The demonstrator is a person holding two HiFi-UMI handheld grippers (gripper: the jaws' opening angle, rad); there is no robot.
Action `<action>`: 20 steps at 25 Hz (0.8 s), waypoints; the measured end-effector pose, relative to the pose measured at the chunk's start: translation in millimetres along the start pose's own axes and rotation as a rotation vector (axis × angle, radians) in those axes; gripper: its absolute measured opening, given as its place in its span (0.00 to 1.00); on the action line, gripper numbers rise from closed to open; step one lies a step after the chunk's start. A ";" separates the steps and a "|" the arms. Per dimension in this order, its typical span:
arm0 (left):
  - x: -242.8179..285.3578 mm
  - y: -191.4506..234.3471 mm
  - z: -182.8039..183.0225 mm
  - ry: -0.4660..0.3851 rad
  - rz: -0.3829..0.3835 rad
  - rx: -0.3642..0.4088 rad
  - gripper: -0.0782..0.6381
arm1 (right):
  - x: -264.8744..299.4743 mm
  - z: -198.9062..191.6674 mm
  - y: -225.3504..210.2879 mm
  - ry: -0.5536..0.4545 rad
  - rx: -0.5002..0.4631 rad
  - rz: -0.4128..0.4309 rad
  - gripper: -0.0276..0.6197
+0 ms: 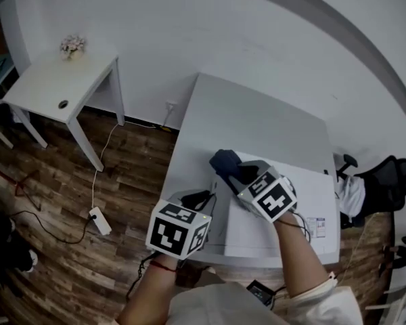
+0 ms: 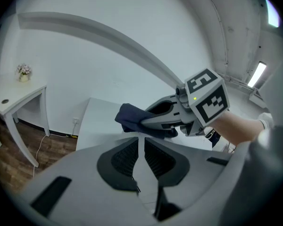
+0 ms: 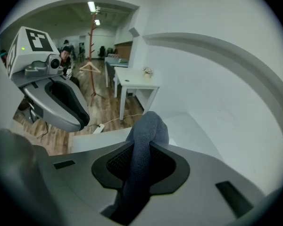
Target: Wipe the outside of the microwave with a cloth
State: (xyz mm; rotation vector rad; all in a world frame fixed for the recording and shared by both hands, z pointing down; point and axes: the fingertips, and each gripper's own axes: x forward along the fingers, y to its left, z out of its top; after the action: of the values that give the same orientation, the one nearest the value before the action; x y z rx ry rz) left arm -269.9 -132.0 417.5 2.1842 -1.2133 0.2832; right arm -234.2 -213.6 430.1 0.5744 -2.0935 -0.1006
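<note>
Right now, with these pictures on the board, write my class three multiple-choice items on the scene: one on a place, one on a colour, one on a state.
1. Where do the flowers stand?
A. on a window sill
B. on the small side table by the wall
C. on a shelf

2. What colour is the cloth?
A. red
B. yellow
C. dark blue

3. What is the right gripper doing?
A. gaping with nothing in it
B. gripping the cloth
C. gripping a sponge

Answers:
1 B: the flowers sit at the far corner of the small side table, next to the white wall.
2 C: the cloth looks dark blue in all three views.
3 B: in the right gripper view the cloth runs up between the jaws, which press on it.
</note>
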 end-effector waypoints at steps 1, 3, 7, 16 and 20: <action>-1.4 0.5 -3.3 -0.001 -0.001 -0.003 0.17 | 3.6 1.7 3.2 0.031 -0.059 0.036 0.19; -4.0 2.5 -7.2 -0.010 0.000 -0.012 0.17 | 11.6 3.6 11.6 0.110 -0.186 0.118 0.19; -2.5 10.1 -9.8 -0.022 0.026 -0.033 0.17 | 25.0 2.2 28.3 0.295 -0.437 0.282 0.19; 25.0 18.7 -36.3 0.112 0.025 0.001 0.17 | 48.9 -21.5 60.4 0.628 -0.740 0.545 0.19; 36.7 17.1 -54.2 0.219 -0.015 0.025 0.17 | 62.8 -19.3 52.3 0.684 -0.808 0.548 0.19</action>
State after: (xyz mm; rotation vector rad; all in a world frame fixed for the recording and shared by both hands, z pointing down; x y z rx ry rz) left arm -257.8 -131.1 484.1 2.1189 -1.0770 0.5197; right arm -266.1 -191.8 504.7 -0.4146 -1.3075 -0.3549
